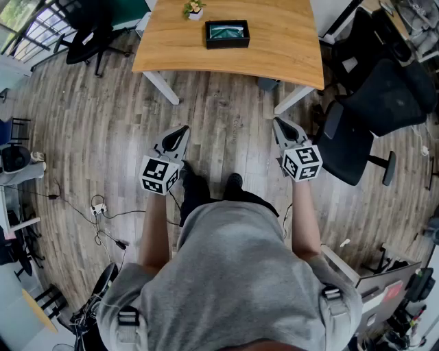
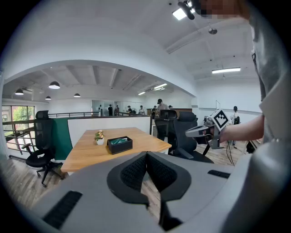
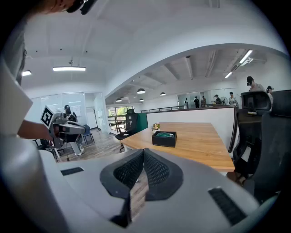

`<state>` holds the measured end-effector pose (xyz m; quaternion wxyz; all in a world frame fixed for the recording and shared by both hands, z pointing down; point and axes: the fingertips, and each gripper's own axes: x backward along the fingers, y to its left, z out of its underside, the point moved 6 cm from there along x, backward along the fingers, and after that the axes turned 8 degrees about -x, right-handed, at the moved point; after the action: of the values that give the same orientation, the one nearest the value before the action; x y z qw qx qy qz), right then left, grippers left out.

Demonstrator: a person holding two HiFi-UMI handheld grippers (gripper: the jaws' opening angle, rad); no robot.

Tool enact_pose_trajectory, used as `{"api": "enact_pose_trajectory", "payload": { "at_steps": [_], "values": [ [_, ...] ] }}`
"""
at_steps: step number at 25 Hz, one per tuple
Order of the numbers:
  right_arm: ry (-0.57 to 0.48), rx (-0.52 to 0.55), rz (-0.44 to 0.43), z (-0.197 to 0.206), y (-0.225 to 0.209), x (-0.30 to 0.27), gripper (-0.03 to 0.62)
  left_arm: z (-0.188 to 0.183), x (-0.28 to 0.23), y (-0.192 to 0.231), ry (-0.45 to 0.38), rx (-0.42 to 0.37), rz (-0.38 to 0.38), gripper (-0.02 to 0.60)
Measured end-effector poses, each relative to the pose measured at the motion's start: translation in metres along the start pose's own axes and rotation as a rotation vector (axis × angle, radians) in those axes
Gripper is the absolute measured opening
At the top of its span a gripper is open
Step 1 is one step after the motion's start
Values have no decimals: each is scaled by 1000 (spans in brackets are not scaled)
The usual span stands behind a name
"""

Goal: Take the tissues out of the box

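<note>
Both grippers shut & empty, well short of the tissue box.

L gripper (image 1: 184, 128) and R gripper (image 1: 276, 120) were held side by side in front of the person, apart from each other, over the wood floor (image 1: 226, 130). Both pointed toward the far table (image 1: 288, 55) and were tipped slightly down. Each gripper's own view showed its jaws closed tip to tip w/ nothing between them. The black box (image 1: 227, 42) sat around mid-table, well apart from both grippers, open top up. The tissues (image 1: 227, 30) showed teal-green inside it. A small potted plant (image 1: 194, 9) stood just left of the box & a bit farther. A black office chair (image 1: 353, 137) stood right of the R gripper, near the table's right end. Another chair (image 1: 89, 38) was at far left.
</note>
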<state>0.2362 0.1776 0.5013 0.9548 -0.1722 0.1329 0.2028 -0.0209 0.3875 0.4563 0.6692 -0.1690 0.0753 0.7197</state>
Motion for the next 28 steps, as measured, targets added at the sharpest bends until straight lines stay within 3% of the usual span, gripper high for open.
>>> {"api": "enact_pose_trajectory", "payload": {
  "at_steps": [11,28],
  "values": [
    [16,-23,17,2,-5,-14,5,-10,-5,18,-9,0,-27,20],
    [-11,58,-36,-11,10,-15,6,-19,-3,8,-28,-12,-6,21]
  ]
}}
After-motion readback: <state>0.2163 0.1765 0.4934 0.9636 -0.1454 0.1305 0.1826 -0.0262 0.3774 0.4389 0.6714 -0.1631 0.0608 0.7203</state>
